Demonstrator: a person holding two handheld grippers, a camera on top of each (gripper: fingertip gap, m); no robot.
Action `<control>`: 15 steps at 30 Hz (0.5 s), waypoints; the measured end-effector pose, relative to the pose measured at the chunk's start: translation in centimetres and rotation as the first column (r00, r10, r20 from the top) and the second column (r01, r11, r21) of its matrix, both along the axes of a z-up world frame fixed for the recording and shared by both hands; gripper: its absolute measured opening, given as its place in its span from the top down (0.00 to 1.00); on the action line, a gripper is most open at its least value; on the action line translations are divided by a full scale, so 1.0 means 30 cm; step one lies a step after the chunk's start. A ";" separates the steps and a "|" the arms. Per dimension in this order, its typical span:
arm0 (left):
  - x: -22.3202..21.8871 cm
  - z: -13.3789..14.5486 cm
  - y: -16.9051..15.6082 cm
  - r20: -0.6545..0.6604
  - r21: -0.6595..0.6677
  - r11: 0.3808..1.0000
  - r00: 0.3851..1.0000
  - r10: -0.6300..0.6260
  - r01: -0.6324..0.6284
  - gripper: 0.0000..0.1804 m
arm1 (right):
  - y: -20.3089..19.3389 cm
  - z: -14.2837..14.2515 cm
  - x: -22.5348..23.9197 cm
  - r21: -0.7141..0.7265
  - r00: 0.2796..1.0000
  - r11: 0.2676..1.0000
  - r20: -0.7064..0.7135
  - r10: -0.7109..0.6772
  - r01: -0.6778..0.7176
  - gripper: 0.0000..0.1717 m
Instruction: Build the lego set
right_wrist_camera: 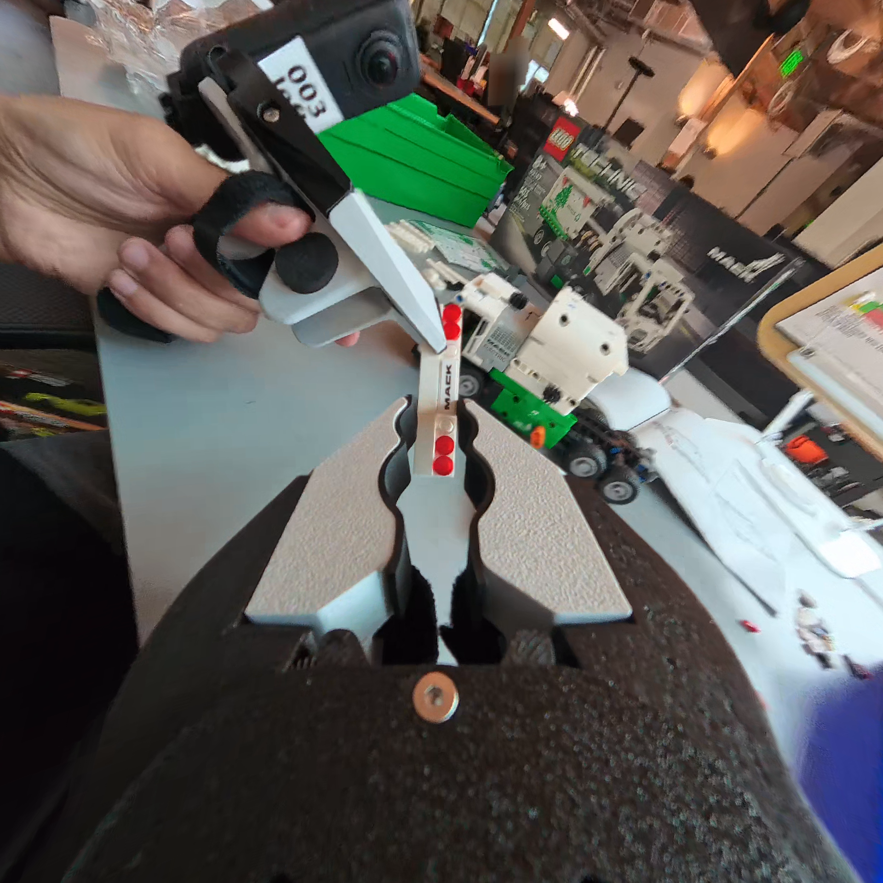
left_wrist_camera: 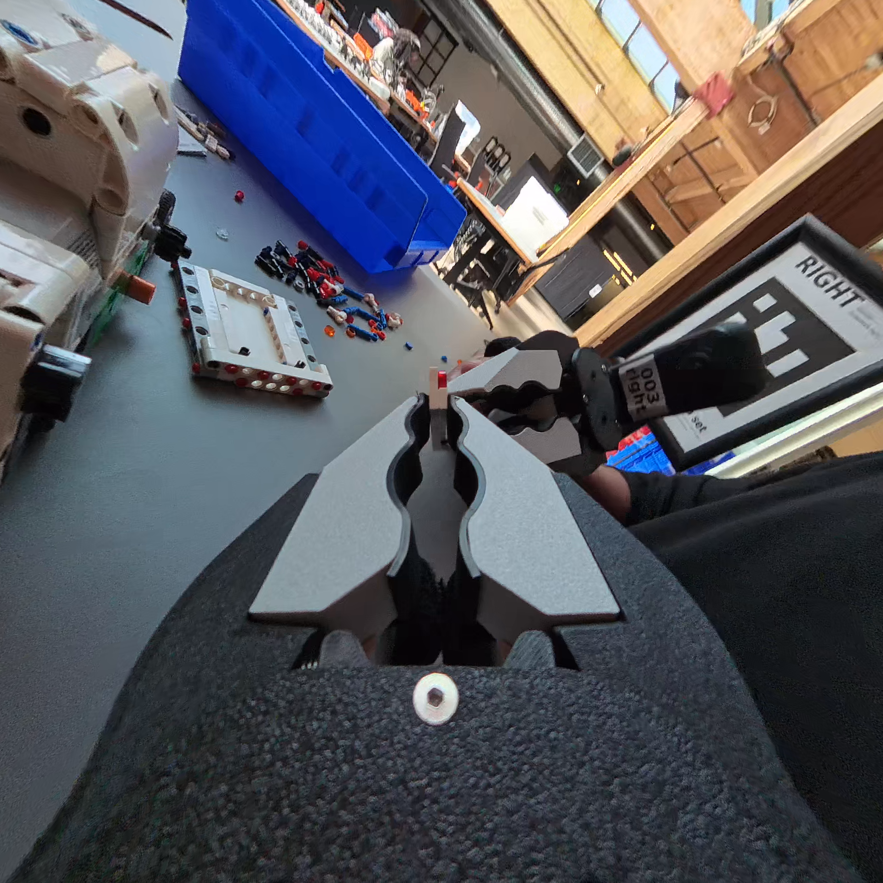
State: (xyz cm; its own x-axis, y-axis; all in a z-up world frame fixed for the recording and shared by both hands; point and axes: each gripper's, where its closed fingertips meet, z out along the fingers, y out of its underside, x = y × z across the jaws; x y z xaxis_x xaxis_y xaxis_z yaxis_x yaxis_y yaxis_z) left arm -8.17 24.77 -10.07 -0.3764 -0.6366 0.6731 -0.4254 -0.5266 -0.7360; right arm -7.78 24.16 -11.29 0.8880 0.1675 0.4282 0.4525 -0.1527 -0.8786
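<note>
Both grippers clamped one white bar [right_wrist_camera: 437, 415] above the surface [right_wrist_camera: 229, 430]. Right gripper [right_wrist_camera: 436, 432]: fingers pressed on the bar's near end. Left gripper [left_wrist_camera: 437, 415]: fingers closed on its far end. Right view showed the bar's face with red studs at both ends, a toy truck [right_wrist_camera: 540, 353] and green bin [right_wrist_camera: 415, 157] behind. Left view showed only the bar's edge, plus a blue bin [left_wrist_camera: 306, 129], loose parts [left_wrist_camera: 329, 291] and a white frame [left_wrist_camera: 248, 325].
</note>
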 end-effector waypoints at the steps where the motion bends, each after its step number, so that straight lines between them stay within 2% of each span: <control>1: -0.006 -0.009 0.001 -0.018 0.035 0.999 0.999 -0.030 0.031 0.98 | -0.004 -0.018 -0.018 -0.036 0.998 0.998 -0.053 0.044 -0.046 0.91; 3: -0.029 -0.018 -0.008 -0.063 0.089 0.988 0.990 -0.122 0.128 0.97 | -0.025 -0.026 -0.059 -0.080 0.965 0.981 -0.208 0.157 -0.177 0.88; 5: -0.062 -0.038 -0.029 -0.137 0.135 0.958 0.962 -0.236 0.254 0.97 | -0.051 -0.021 -0.085 -0.127 0.890 0.942 -0.388 0.241 -0.310 0.87; 7: -0.083 -0.045 -0.038 -0.193 0.167 0.923 0.930 -0.314 0.347 0.97 | -0.085 -0.030 -0.119 -0.193 0.766 0.862 -0.575 0.287 -0.468 0.82; 9: -0.091 -0.018 -0.053 -0.202 0.144 0.898 0.900 -0.385 0.417 0.97 | -0.108 -0.014 -0.142 -0.176 0.631 0.793 -0.713 0.306 -0.583 0.83; 11: -0.086 -0.009 -0.065 -0.220 0.146 0.877 0.880 -0.422 0.457 0.97 | -0.105 0.012 -0.137 -0.114 0.550 0.790 -0.776 0.308 -0.603 0.86; 12: -0.085 -0.009 -0.073 -0.228 0.157 0.865 0.870 -0.437 0.476 0.97 | -0.106 0.014 -0.135 -0.103 0.534 0.789 -0.787 0.307 -0.606 0.88; 15: -0.077 0.001 -0.092 -0.235 0.168 0.845 0.853 -0.466 0.508 0.97 | -0.110 -0.004 -0.134 -0.122 0.542 0.785 -0.786 0.297 -0.607 0.89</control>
State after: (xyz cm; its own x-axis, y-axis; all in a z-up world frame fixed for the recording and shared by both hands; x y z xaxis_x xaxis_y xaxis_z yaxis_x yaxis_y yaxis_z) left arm -10.47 22.02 -10.05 -0.5637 -0.5394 0.6255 -0.7185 -0.0533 -0.6935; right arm -11.80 20.86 -11.40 0.6287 0.6278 -0.4590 -0.1724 -0.4629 -0.8695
